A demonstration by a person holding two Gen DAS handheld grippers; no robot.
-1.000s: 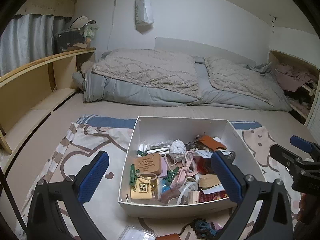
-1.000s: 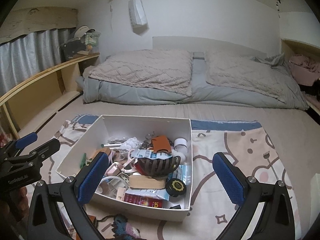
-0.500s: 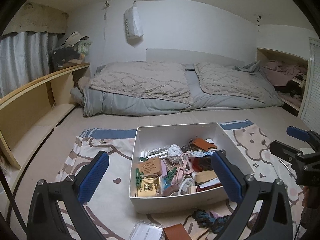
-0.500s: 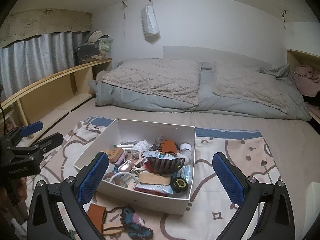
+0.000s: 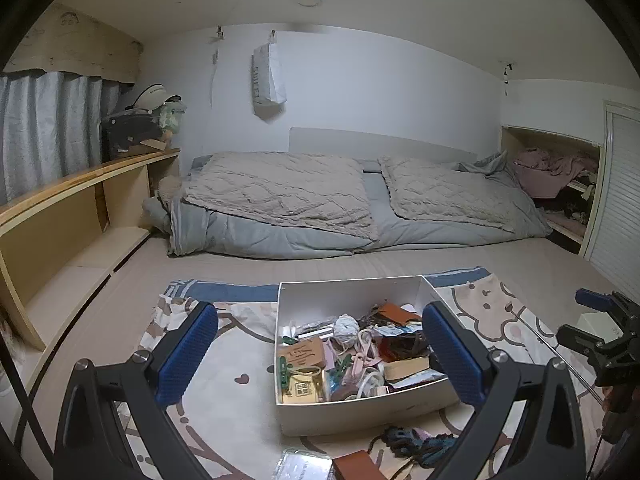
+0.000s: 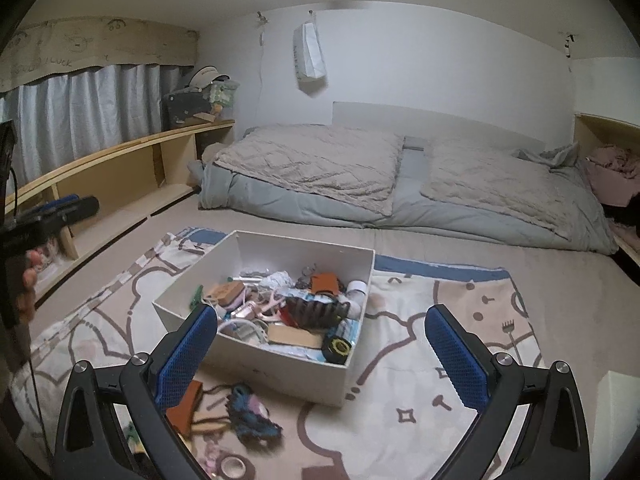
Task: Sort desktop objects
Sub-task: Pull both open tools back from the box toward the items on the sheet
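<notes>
A white box [image 5: 360, 412] [image 6: 276, 368] full of small mixed objects stands on a patterned mat [image 6: 420, 420]. Loose items lie in front of it: a blue knitted piece [image 6: 250, 412] [image 5: 416, 442], a brown leather piece [image 6: 184, 402] [image 5: 356, 468], a clear case [image 5: 302, 468] and a tape roll [image 6: 233, 467]. My left gripper [image 5: 320, 354] is open and empty, held above and short of the box. My right gripper [image 6: 322, 354] is also open and empty, over the box's near right corner. Each gripper shows at the edge of the other's view.
The mat lies on a beige floor. A bed with grey and beige bedding [image 5: 320, 204] runs along the back wall. A low wooden shelf [image 5: 72, 208] lines the left side. A white block [image 6: 616, 412] sits at the mat's right edge.
Both grippers have pulled back and up from the box, so it looks smaller and the loose items in front of it have come into view. Both stayed open.
</notes>
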